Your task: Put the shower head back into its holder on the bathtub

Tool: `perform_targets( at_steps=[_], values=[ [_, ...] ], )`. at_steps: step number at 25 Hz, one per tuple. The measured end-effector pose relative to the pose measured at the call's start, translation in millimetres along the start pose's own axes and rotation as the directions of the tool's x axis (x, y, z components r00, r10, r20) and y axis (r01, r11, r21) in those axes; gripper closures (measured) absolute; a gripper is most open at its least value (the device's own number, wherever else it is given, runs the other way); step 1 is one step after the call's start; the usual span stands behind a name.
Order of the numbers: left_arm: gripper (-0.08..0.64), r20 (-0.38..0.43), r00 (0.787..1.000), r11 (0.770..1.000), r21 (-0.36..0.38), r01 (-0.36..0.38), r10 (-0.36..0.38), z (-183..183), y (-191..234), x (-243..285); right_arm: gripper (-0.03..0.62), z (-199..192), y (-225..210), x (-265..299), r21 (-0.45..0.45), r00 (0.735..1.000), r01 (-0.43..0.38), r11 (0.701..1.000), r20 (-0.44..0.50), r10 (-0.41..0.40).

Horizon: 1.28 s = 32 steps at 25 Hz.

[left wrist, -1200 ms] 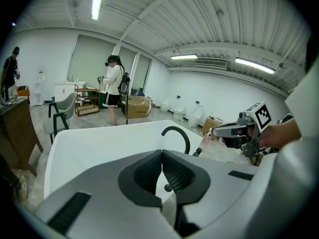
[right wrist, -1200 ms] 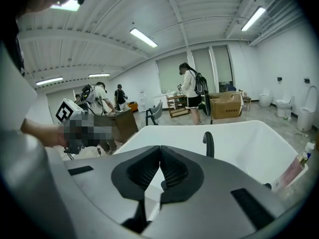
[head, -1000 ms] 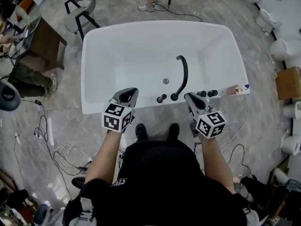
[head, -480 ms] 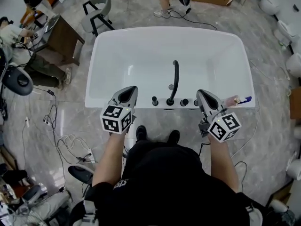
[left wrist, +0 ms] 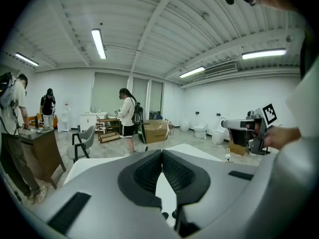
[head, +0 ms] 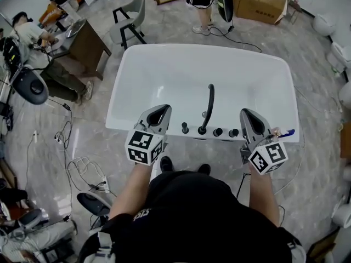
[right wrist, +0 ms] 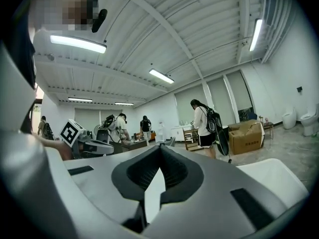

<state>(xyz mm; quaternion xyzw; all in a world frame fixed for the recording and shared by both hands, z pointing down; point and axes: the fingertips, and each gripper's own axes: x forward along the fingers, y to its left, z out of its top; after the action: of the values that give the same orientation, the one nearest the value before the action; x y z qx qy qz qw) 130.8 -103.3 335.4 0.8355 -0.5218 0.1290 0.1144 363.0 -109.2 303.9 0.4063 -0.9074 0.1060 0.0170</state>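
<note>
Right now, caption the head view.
Left gripper and right gripper, shut and empty, flank the black faucet at the white bathtub rim.

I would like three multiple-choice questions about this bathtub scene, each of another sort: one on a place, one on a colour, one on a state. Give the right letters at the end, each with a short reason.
1. Where does the black spout stand?
A. On the bathtub's near rim, between the left claw and the right claw in the head view
B. On the far rim
C. At the tub's left end

2. What colour is the bathtub?
A. Grey
B. White
C. Black

3. How are the two claws?
A. Both shut, with nothing between the jaws
B. The left one shut on a hose
C. Both wide open

Answers:
1 A: the head view shows the spout's base on the rim nearest the person, with a claw on either side.
2 B: the tub is white inside and out.
3 A: each gripper view shows its jaws together and nothing between them.
</note>
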Motion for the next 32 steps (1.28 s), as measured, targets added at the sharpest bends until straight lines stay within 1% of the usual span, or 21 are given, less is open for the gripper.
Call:
perform_targets(
  at_steps=[3, 7, 10, 13, 15, 17, 19, 21, 22, 25, 27, 30, 32],
  values=[
    [0.543, 0.045, 0.999, 1.0, 0.012, 0.017, -0.018, 21.5, 6.4, -0.8, 0.58, 20.3, 13.4, 7.8, -0.014, 0.998, -0.031, 0.999, 0.052, 0.031],
    [0.543, 0.115, 0.993, 0.999, 0.043, 0.015, -0.02, 54.4, 22.6, -4.1, 0.58, 56.7, 32.3, 11.2, -0.067, 0.993, -0.022, 0.998, 0.112, 0.029],
    [0.543, 0.138, 0.99, 0.998, 0.067, 0.019, -0.028, 71.0, 36.3, 0.5, 0.58, 72.2, 38.0, 17.1, -0.084, 0.989, 0.012, 0.996, 0.148, 0.0],
    [0.543, 0.141, 0.99, 0.996, 0.084, 0.019, -0.031, 77.2, 49.2, 7.5, 0.58, 72.0, 35.6, 28.5, -0.039, 0.981, 0.062, 0.997, 0.184, -0.054],
    [0.543, 0.151, 0.988, 0.994, 0.103, 0.018, -0.034, 79.2, 52.4, 10.2, 0.58, 67.7, 36.0, 36.8, -0.009, 0.979, 0.088, 0.996, 0.187, -0.085],
    [0.543, 0.15, 0.988, 0.994, 0.108, 0.016, -0.032, 76.5, 54.6, 13.6, 0.58, 60.8, 40.9, 44.1, -0.016, 0.983, 0.098, 0.995, 0.155, -0.094],
    [0.543, 0.139, 0.99, 0.996, 0.092, 0.011, -0.024, 69.1, 57.4, 13.4, 0.58, 50.7, 46.8, 46.8, -0.027, 0.988, 0.101, 0.995, 0.117, -0.097],
    [0.543, 0.125, 0.992, 0.997, 0.074, 0.009, -0.018, 60.5, 59.7, 11.3, 0.58, 44.1, 51.5, 46.6, -0.036, 0.991, 0.097, 0.995, 0.101, -0.093],
    [0.543, 0.118, 0.993, 0.998, 0.066, 0.01, -0.018, 56.1, 60.0, 10.5, 0.58, 42.1, 52.7, 46.3, -0.041, 0.991, 0.099, 0.994, 0.099, -0.095],
    [0.543, 0.105, 0.994, 0.998, 0.056, 0.019, -0.025, 44.5, 58.7, 9.5, 0.581, 40.0, 55.9, 48.5, -0.043, 0.986, 0.144, 0.989, 0.092, -0.14],
    [0.543, 0.1, 0.995, 0.998, 0.053, 0.02, -0.026, 40.7, 60.0, 8.4, 0.581, 37.0, 59.3, 53.1, -0.047, 0.984, 0.157, 0.986, 0.089, -0.152],
    [0.544, 0.099, 0.995, 0.999, 0.041, -0.002, -0.002, 40.3, 67.9, 8.3, 0.581, 34.4, 57.8, 58.9, -0.042, 0.982, 0.169, 0.985, 0.088, -0.165],
    [0.543, 0.111, 0.994, 0.999, 0.039, -0.017, 0.012, 43.7, 70.7, 11.3, 0.581, 37.1, 55.7, 65.2, -0.037, 0.979, 0.182, 0.983, 0.101, -0.178]
  ],
)
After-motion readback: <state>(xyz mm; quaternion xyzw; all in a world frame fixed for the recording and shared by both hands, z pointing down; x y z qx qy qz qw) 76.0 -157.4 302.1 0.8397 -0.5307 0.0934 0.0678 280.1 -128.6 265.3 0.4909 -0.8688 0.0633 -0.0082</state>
